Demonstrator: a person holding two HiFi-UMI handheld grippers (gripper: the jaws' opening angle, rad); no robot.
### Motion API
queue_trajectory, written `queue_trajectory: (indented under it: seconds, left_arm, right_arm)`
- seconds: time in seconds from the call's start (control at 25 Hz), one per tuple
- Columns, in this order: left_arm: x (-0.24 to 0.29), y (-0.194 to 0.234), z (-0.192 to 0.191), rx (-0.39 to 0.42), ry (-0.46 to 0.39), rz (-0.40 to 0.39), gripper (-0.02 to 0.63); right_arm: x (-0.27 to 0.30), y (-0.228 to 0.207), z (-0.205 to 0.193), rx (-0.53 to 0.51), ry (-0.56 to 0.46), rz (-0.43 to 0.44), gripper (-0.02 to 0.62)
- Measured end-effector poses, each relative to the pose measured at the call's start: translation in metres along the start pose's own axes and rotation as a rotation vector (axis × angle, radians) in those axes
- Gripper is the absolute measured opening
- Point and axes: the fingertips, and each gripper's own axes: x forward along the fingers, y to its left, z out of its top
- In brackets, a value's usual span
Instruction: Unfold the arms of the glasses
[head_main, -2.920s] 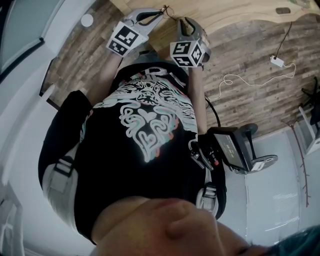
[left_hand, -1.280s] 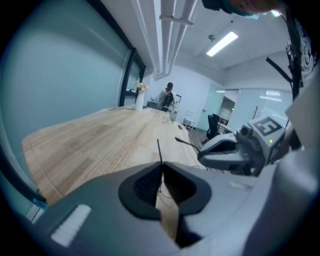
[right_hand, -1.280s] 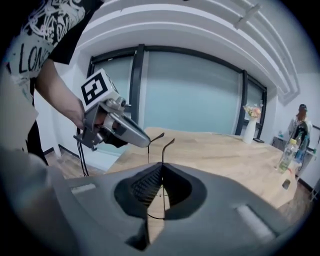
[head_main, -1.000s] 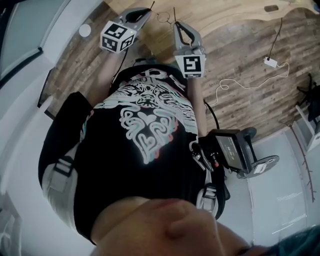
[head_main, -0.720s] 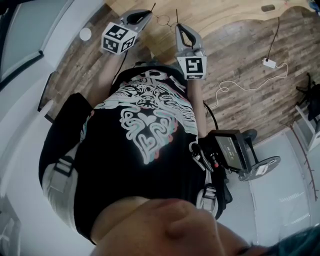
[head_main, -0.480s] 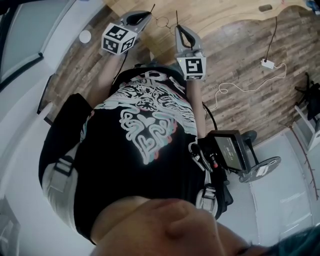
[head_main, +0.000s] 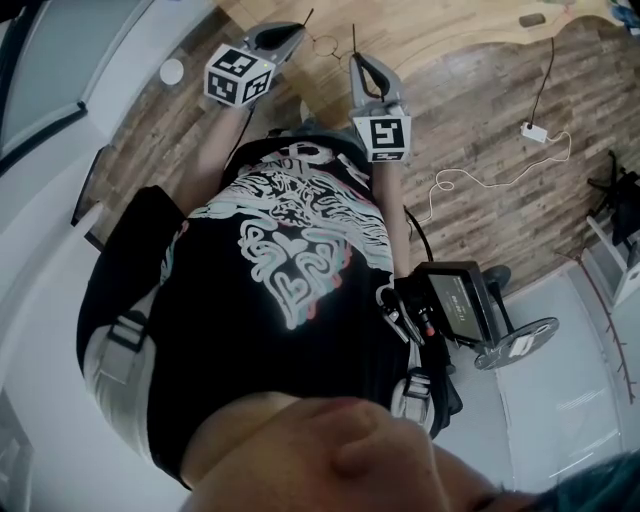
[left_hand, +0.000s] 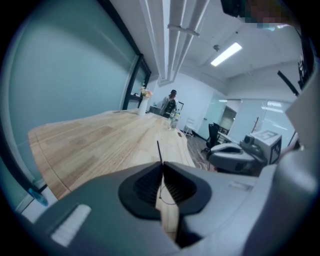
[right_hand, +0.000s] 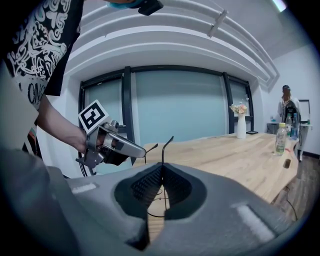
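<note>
1. Here, the left gripper (left_hand: 162, 165) is clenching its jaws on a thin black arm (left_hand: 159, 150) of the glasses (head_main: 325, 42). The arm's straight tip is poking up out of the closed pads.
2. The right gripper (right_hand: 162, 167) is likewise pinching its jaws shut on the second arm (right_hand: 166, 146). Its curved ear end is rising above the pads.
3. Each gripper is holding one arm, probably so the two can be swung apart against each other and neither hinge needs a fixed support.
4. In the head view the glasses are hanging between the two sets of jaws, and both arm tips are pointing away from the person. The arms are standing apart and roughly side by side, so they are looking largely opened out. How far the hinges are seated is too fine to tell.
5. The glasses are sitting over the near edge of the pale wooden surface (head_main: 450, 25). Whether they are touching it is not clear.
6. The person's arms are reaching forward with the grippers near each other, probably so the thin frame is not being stretched.
7. Farther along the surface, a white vase of flowers (right_hand: 241, 124) and a drinks bottle (right_hand: 280, 139) are standing well clear of the work.
</note>
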Motion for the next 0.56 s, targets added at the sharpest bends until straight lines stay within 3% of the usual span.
queue_trajectory:
  seconds: [0.56]
  left_arm:
    - [0.001, -0.001, -0.011, -0.008, 0.026, 0.002, 0.002]
  right_arm:
    - [-0.001, 0.001, -0.006, 0.006, 0.008, 0.004, 0.000]
